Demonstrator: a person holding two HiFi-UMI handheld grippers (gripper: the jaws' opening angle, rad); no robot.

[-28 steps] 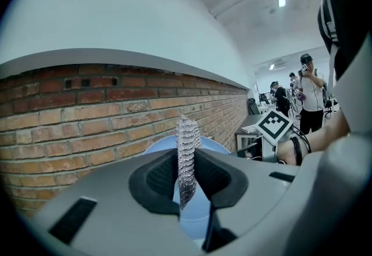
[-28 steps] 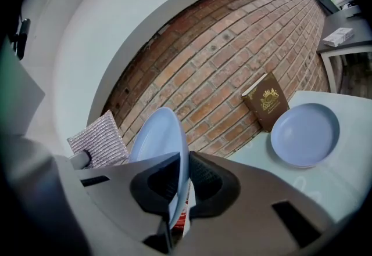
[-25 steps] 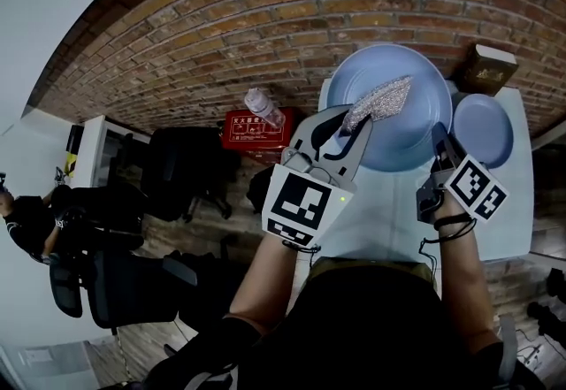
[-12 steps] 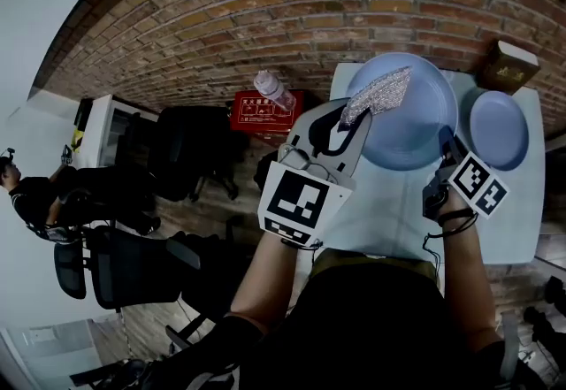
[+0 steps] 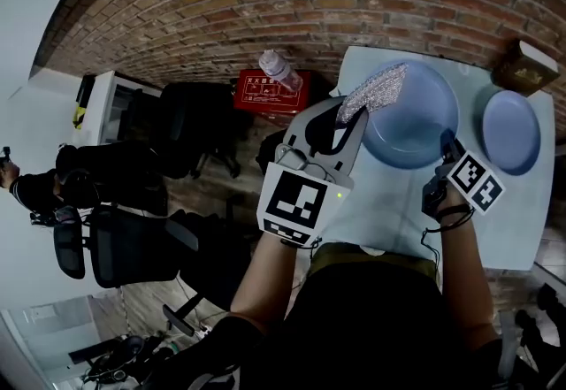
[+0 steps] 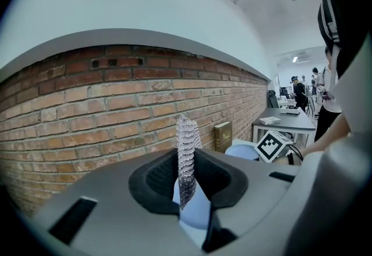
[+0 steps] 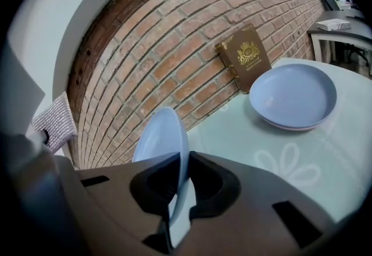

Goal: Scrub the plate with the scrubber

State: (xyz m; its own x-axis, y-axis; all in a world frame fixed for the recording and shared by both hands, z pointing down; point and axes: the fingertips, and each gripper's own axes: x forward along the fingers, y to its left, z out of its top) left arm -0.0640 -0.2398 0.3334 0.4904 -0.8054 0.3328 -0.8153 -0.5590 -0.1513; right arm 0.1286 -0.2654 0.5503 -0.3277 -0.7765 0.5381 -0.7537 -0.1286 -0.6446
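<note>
A big light-blue plate (image 5: 416, 118) is held over the pale table (image 5: 393, 211), its rim clamped in my right gripper (image 5: 444, 144), which is shut on it. In the right gripper view the plate (image 7: 163, 139) stands on edge between the jaws of that gripper (image 7: 179, 185). My left gripper (image 5: 349, 118) is shut on a silvery mesh scrubber (image 5: 376, 89), which lies over the plate's left rim. In the left gripper view the scrubber (image 6: 187, 153) stands upright between the pads of the left gripper (image 6: 187, 182).
A second, smaller blue plate (image 5: 511, 132) lies on the table at the right, with a brown book (image 5: 527, 66) leaning on the brick wall behind it. A water bottle (image 5: 279, 72) and a red box (image 5: 263, 90) sit on the floor left of the table. Office chairs (image 5: 133, 247) stand further left.
Both grippers have sunk lower toward the table, and the plate has come down with the right one. The scrubber stays at the plate's left rim. Both grips are unchanged.
</note>
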